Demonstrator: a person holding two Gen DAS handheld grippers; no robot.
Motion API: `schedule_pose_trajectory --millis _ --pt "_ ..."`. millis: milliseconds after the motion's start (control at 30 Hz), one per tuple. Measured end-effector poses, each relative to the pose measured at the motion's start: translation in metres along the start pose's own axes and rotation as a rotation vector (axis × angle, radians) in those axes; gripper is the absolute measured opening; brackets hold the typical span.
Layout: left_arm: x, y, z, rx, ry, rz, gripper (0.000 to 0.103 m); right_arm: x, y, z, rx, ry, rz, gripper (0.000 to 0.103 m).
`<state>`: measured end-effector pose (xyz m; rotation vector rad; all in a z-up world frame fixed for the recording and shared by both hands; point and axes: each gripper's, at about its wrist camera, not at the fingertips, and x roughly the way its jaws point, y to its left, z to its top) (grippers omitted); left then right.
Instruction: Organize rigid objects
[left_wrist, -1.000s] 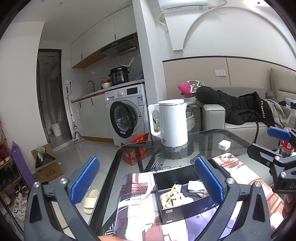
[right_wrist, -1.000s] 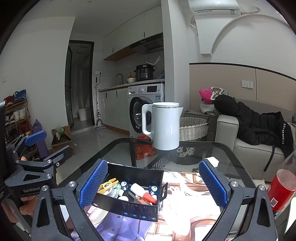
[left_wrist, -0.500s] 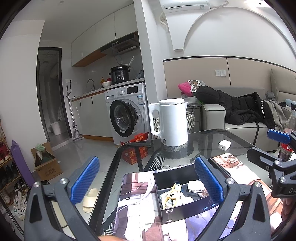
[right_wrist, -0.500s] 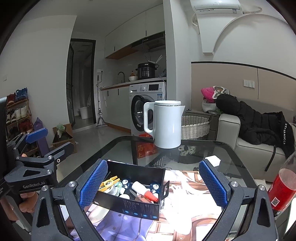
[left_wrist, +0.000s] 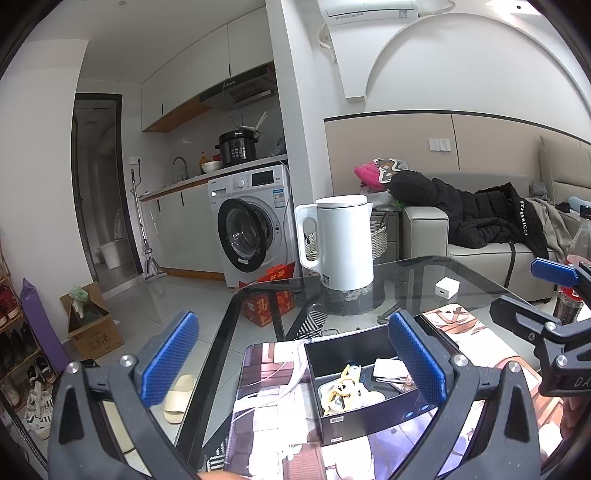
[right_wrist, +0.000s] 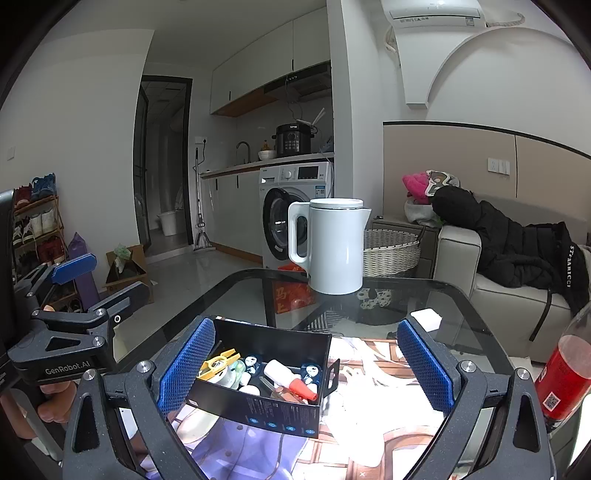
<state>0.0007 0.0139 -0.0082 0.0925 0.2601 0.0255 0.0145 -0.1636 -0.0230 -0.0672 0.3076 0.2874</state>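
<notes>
- Glass table (right_wrist: 406, 295) fills the lower half of both views; a printed mat (right_wrist: 369, 435) covers its near end.
- White kettle (right_wrist: 334, 245) stands upright at centre frame in both views, on the far part of the table, well apart from my claws.
- Red drink bottle (right_wrist: 563, 380) leans in at the right edge of the right view, just beside my right claw's frame, not touching the box.
- Black box (right_wrist: 258, 400) sits on the mat, lower centre-left in the right view and lower centre-right in the left view (left_wrist: 369, 410). This is where the task's things are: a yellow piece (right_wrist: 218, 363), a white tube with a red cap (right_wrist: 291, 378) and small white bits already lie inside.
- Small white cube (left_wrist: 447, 288) lies loose on the glass right of centre in the left view, beyond the box.
- Left claw (left_wrist: 291, 354): spread wide, holds nothing; hangs above the mat's left side.
- Right claw (right_wrist: 306, 365): spread wide, holds nothing; its left pad (right_wrist: 186, 365) overlaps the box's near-left corner in frame, contact cannot be told.
- Step, my read: between picks, most items already boxed.
- Next, my read: pick a loose rigid item, likely the white cube; needs a reach past the box, staying clear of the kettle, then a descent with the jaws astride it.
</notes>
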Motion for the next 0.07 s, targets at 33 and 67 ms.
schedule_pose_trajectory --millis 33,67 --pt "0.0000 0.0001 -0.0001 0.001 0.001 0.000 0.103 0.0000 0.0006 -0.0002 -0.001 0.001 0.001 0.101" --pt "-0.0002 0.0003 0.0000 0.001 0.000 0.002 0.103 -0.0001 0.0014 -0.0004 -0.002 0.002 0.002 0.101"
